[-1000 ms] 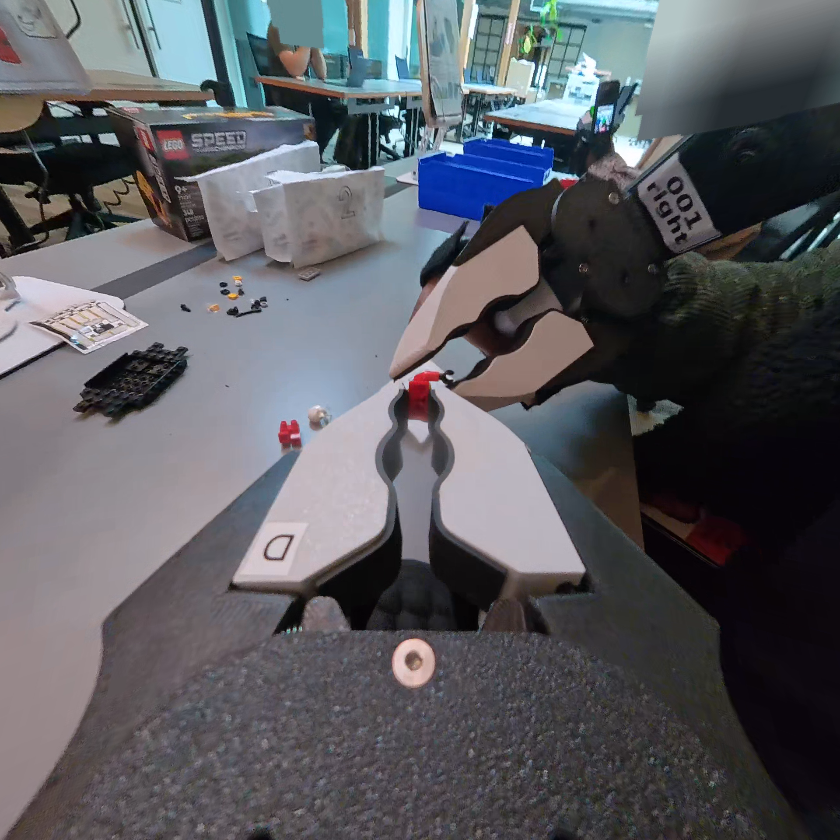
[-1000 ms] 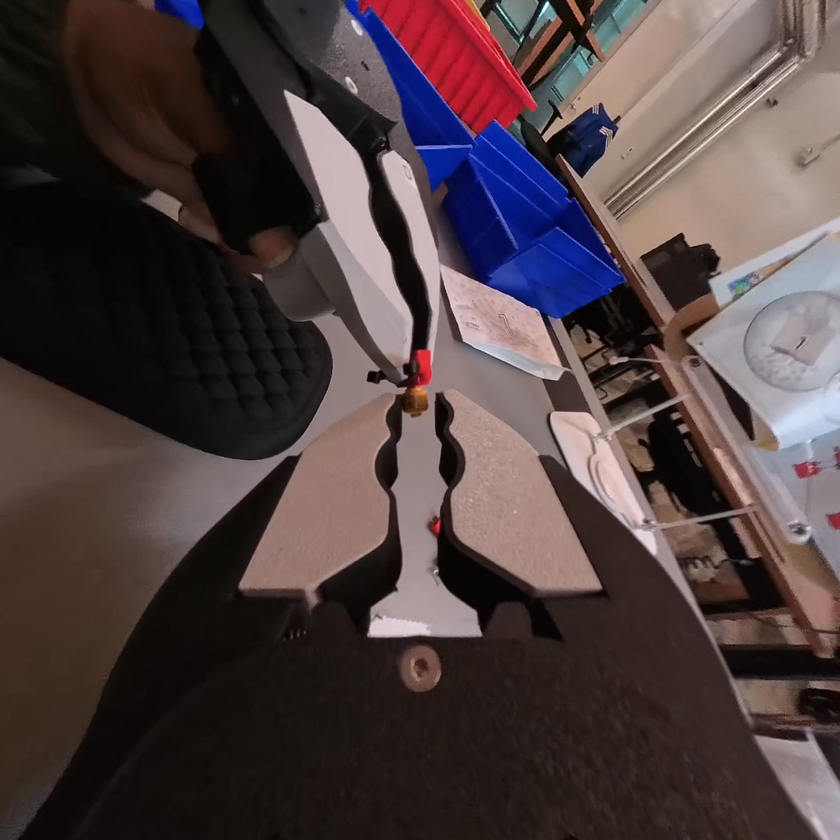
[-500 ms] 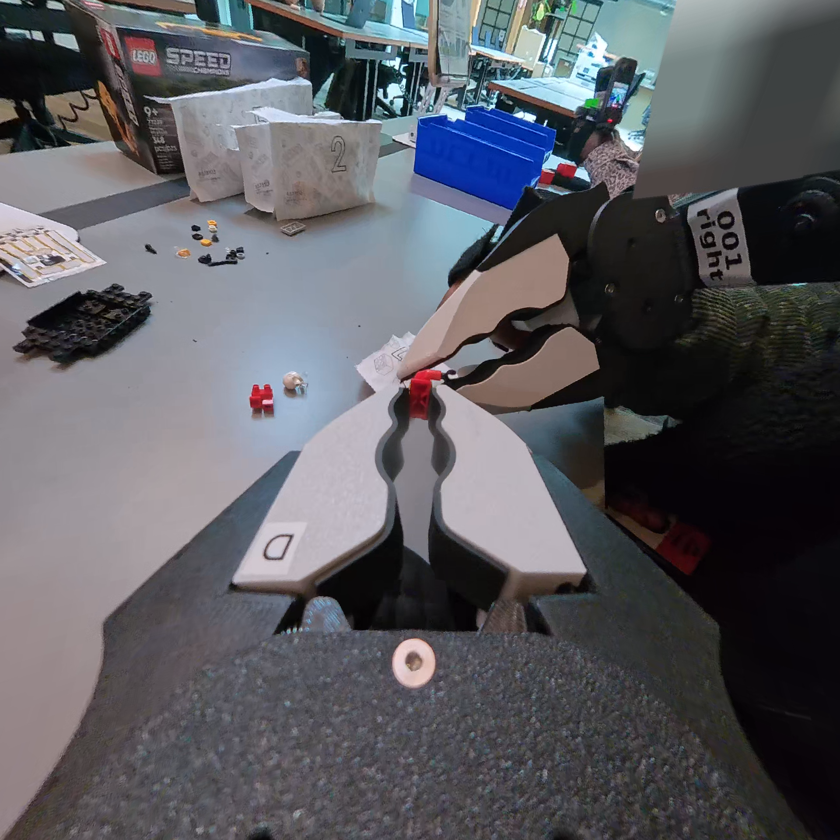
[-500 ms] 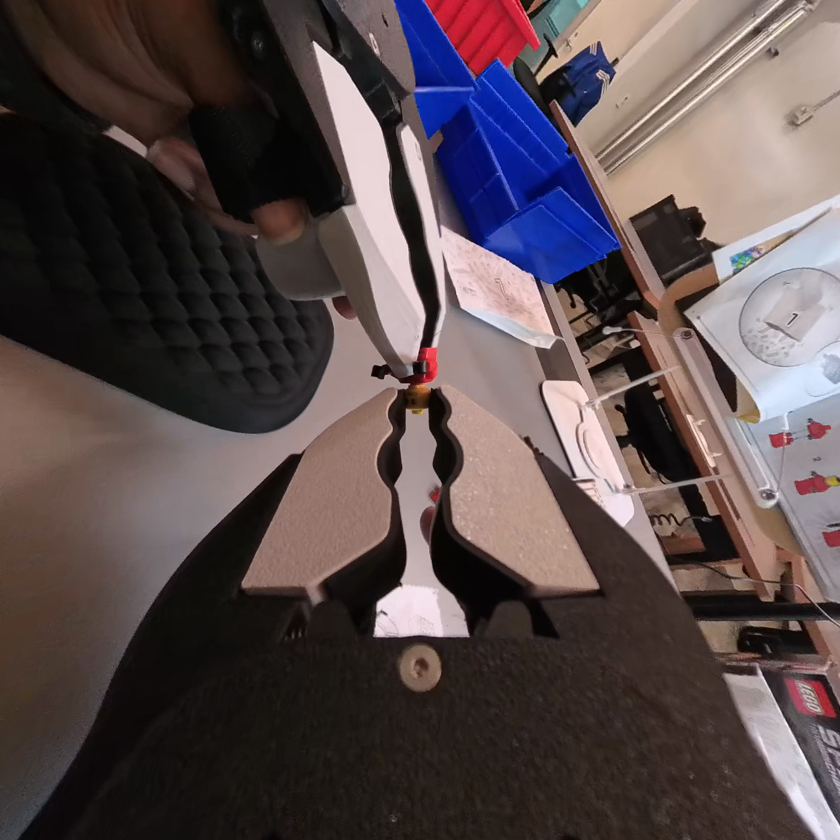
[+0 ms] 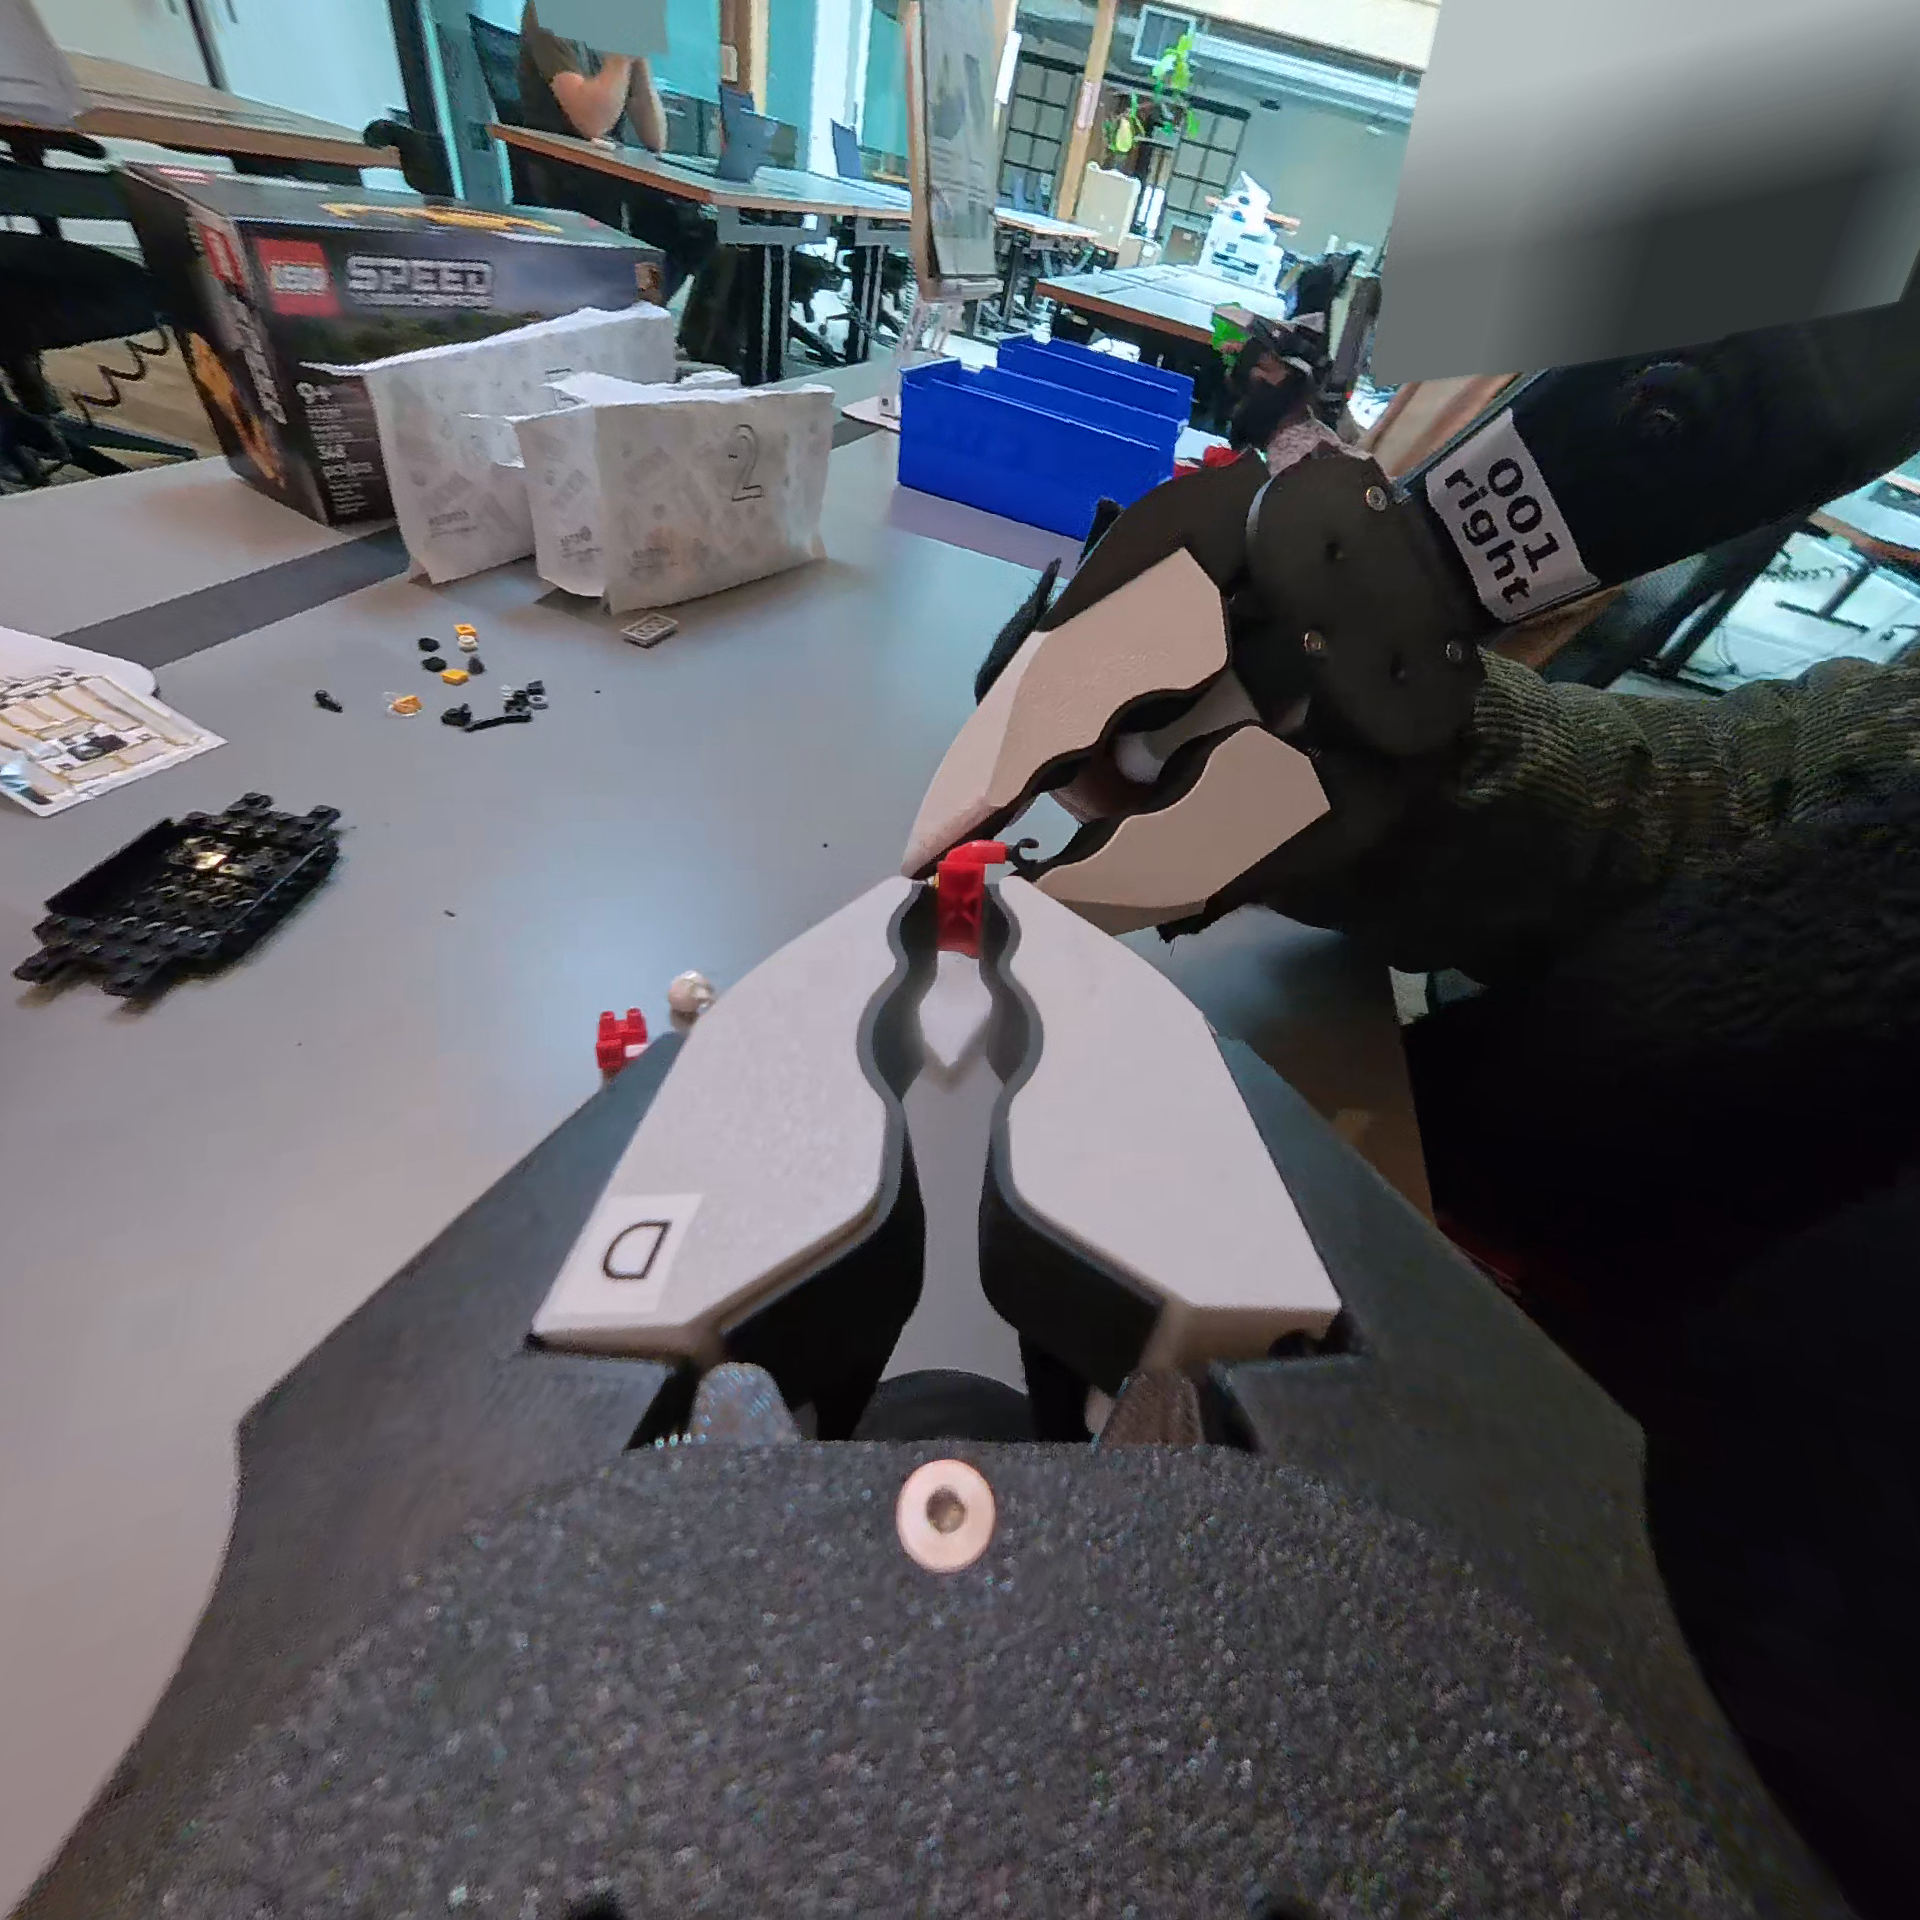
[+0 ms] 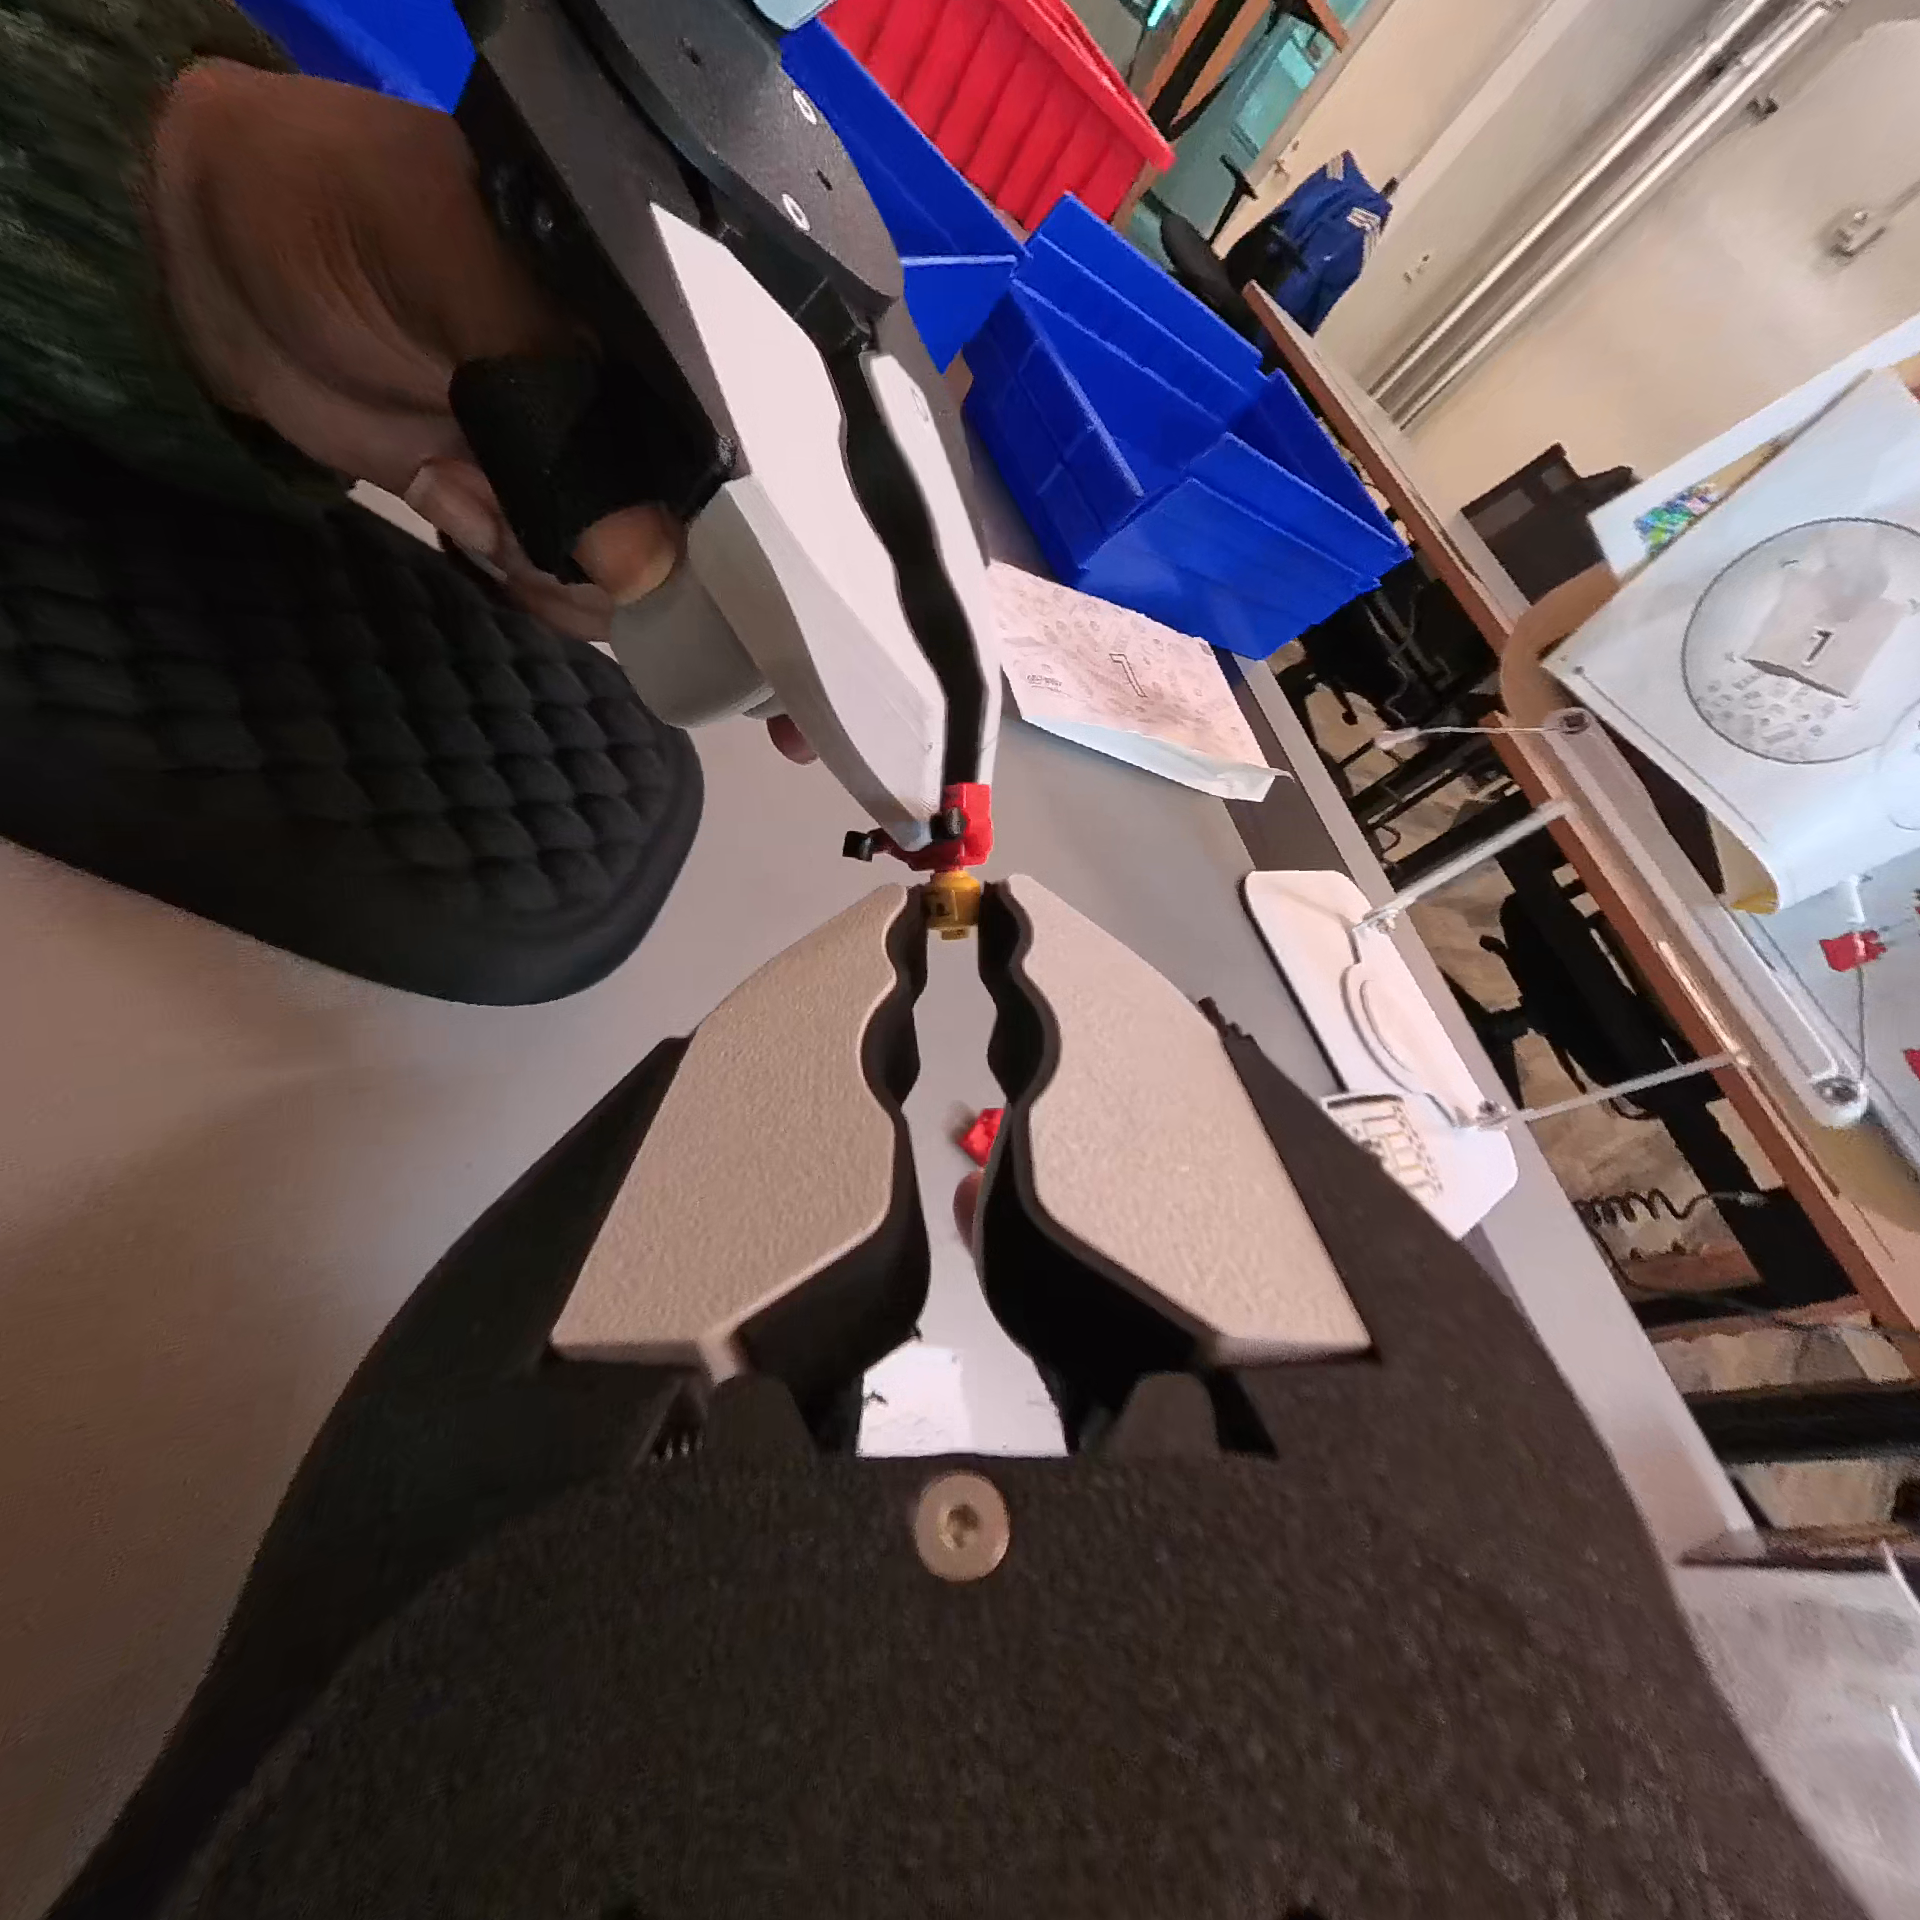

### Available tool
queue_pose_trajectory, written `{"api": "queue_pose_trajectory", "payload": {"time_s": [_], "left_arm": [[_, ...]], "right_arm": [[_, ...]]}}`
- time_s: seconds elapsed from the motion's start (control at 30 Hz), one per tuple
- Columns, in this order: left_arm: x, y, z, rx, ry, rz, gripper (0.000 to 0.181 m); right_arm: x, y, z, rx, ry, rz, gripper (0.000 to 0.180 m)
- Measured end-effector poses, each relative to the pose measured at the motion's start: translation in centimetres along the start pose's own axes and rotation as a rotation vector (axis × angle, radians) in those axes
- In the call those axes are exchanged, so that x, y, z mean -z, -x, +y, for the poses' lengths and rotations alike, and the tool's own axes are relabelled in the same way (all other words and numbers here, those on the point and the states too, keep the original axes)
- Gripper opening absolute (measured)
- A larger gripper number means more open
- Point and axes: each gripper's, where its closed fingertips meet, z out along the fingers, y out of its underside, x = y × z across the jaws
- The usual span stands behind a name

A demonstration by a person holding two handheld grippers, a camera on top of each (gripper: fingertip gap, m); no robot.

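Grey table (image 5: 312,1143) beneath us, our left gripper (image 5: 958,906) pinching a red brick piece (image 5: 961,902), our right gripper (image 6: 953,906) pinching a yellow piece (image 6: 952,902), tips meeting, loose red brick (image 5: 621,1039) near.

Printed writing stands on the dark cardboard toy box (image 5: 395,312), on the white paper bags (image 5: 675,488) just beside it, and on a white sticker (image 5: 1507,530) on the right hand-held gripper (image 5: 971,868), well right of the box.

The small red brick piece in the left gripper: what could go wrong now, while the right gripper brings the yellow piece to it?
1. The left gripper pinches the small red plastic brick piece only at its fingertips, so a push could twist it or pop it out.
2. The right gripper holds the tiny yellow round piece just at its tips too; it might slip and fall to the grey table.
3. The thin black part sticking out of the red piece could snag.
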Motion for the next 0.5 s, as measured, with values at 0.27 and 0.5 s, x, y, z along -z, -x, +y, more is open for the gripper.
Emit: {"api": "queue_pose_trajectory", "payload": {"time_s": [0.27,0.5], "left_arm": [[-0.2,-0.7,0.8,-0.015,0.025,0.002,0.007],[-1.2,1.7,-0.8,-0.024,-0.001,-0.073,0.008]], "right_arm": [[0.4,0.7,0.5,-0.070,0.024,0.036,0.011],[-0.6,-2.5,1.1,-0.054,0.011,-0.004,0.011]]}}
